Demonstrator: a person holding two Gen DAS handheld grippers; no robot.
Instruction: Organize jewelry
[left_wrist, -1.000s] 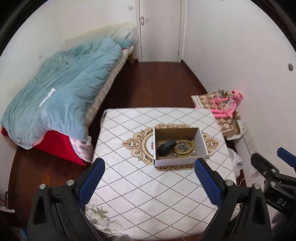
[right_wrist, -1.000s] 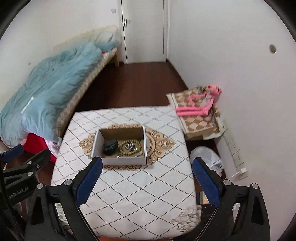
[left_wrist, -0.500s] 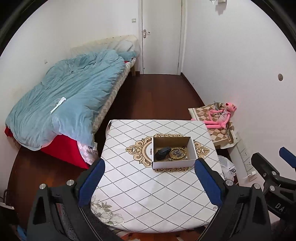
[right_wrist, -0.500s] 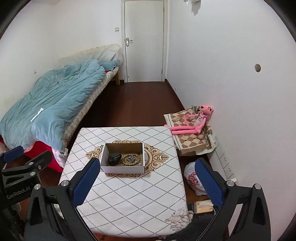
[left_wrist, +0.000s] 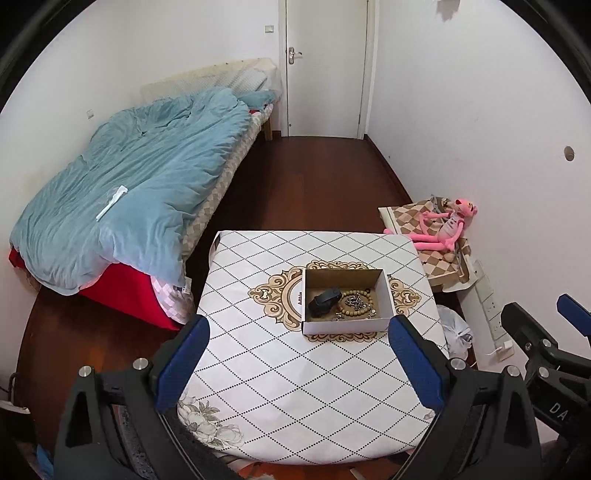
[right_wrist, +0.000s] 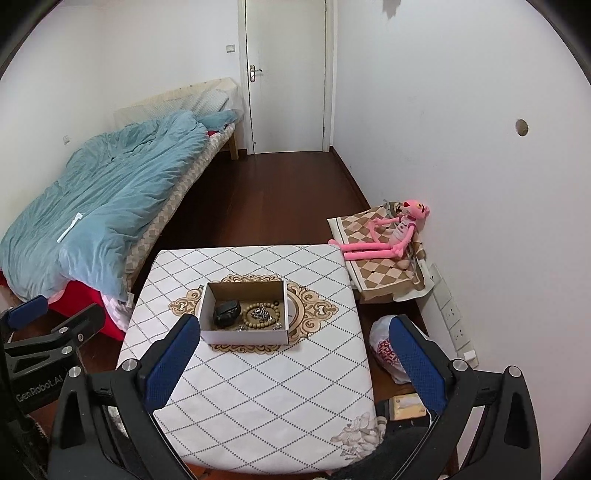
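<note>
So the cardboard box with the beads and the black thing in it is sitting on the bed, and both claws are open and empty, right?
Not quite: the cardboard box sits on the patterned table, not on the bed, as the right wrist view shows. The rest holds: the beads and black thing lie inside it, and the left gripper and right gripper are open and empty.

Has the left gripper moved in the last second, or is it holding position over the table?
Yes. The left gripper has pulled up and back: the cardboard box and table look smaller, and the door is now in full view.
</note>
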